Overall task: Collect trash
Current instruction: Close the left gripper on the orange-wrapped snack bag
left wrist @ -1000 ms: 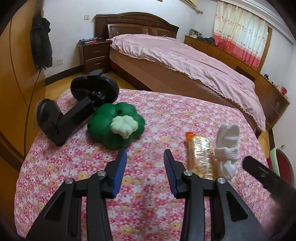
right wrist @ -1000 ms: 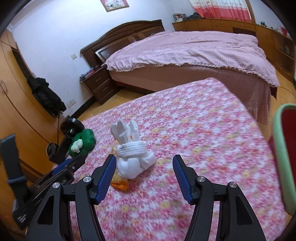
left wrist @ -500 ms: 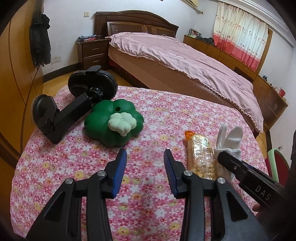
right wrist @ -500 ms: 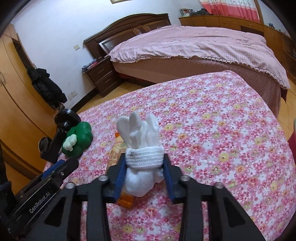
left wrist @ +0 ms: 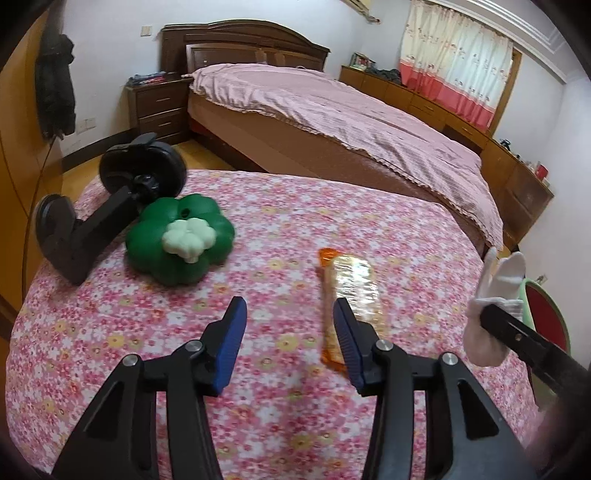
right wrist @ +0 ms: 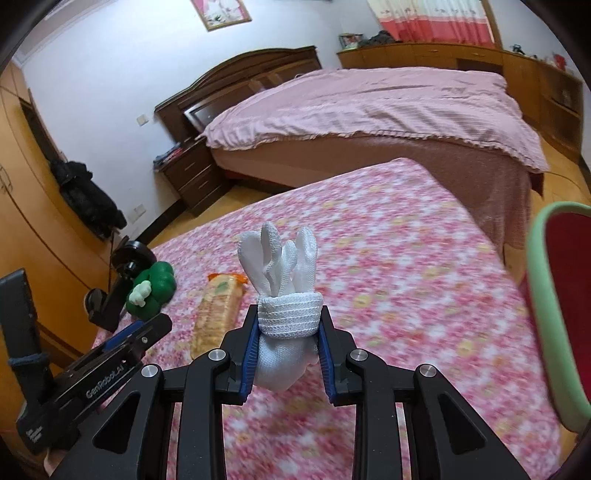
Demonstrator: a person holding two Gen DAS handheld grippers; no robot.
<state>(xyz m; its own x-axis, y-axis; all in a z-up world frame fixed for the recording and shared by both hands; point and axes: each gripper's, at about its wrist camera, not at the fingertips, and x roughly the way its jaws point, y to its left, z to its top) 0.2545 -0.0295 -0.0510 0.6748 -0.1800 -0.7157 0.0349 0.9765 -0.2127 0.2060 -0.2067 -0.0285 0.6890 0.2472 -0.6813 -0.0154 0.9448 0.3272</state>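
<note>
Cloth (left wrist: 280, 236) lies bare from 12 to 2 o'clock of the left gripper (left wrist: 286, 326), with open passage there. Obstacles: a snack pack (left wrist: 352, 291) touches its right finger at 1 o'clock; a green toy (left wrist: 177, 240) sits at 10 o'clock, with a black stand (left wrist: 103, 221) against it beyond. A chair (right wrist: 561, 306) blocks 3 o'clock in the right view.

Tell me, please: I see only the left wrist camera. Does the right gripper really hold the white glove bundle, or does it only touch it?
Observer: It holds it. In the right wrist view both blue pads of the right gripper press the rolled cuff of the white glove bundle; its jaws have just been closing.
Operator: Is anything hung on the wall above the headboard?
Observer: Yes, a framed picture, cut by the top edge of the right wrist view.
</note>
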